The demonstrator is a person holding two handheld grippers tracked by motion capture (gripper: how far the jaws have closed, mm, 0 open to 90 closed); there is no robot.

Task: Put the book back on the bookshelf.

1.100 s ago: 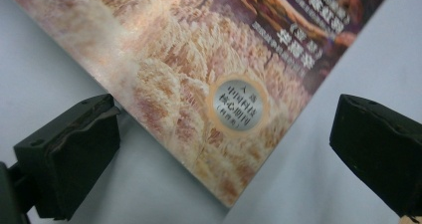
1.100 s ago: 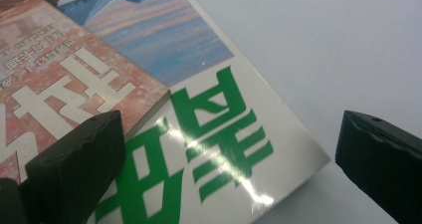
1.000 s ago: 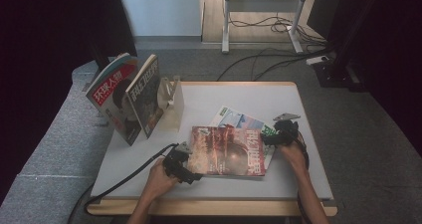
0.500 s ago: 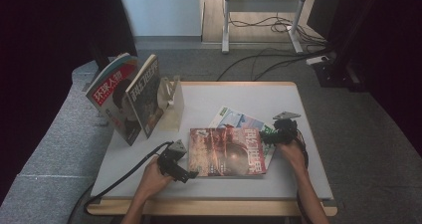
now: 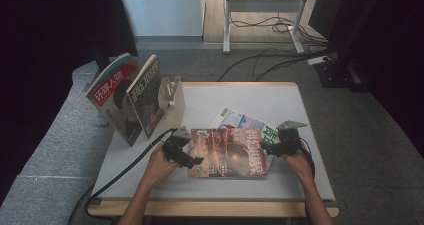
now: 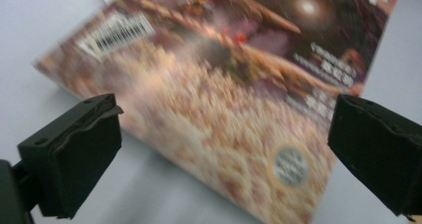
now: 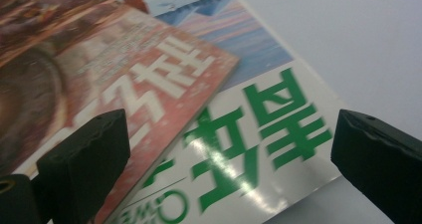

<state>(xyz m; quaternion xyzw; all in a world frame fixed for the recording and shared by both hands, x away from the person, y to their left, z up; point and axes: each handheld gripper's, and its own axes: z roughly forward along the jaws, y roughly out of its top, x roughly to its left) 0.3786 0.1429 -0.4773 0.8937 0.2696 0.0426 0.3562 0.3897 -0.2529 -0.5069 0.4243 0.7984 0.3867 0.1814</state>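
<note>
A reddish-brown magazine [image 5: 227, 151] lies flat near the table's front, overlapping a white magazine with green lettering [image 5: 246, 123] behind it. My left gripper [image 5: 194, 157] sits at the red magazine's left edge, open; in the left gripper view the cover [image 6: 234, 89] lies between and beyond the spread jaws. My right gripper [image 5: 267, 148] is at the magazines' right edge, open. In the right gripper view the red cover [image 7: 114, 79] and the green-lettered cover [image 7: 249, 134] lie under the wide jaws.
Two magazines [image 5: 127, 97] stand upright in a metal rack [image 5: 172, 95] at the table's back left. The white table [image 5: 260, 92] has a wooden front edge. A black cable [image 5: 125, 170] trails off the left. A grey sofa is on the left, a desk frame beyond.
My left gripper has moved in toward the red magazine's left edge after drawing back slightly. The right gripper has stayed at the right edge.
</note>
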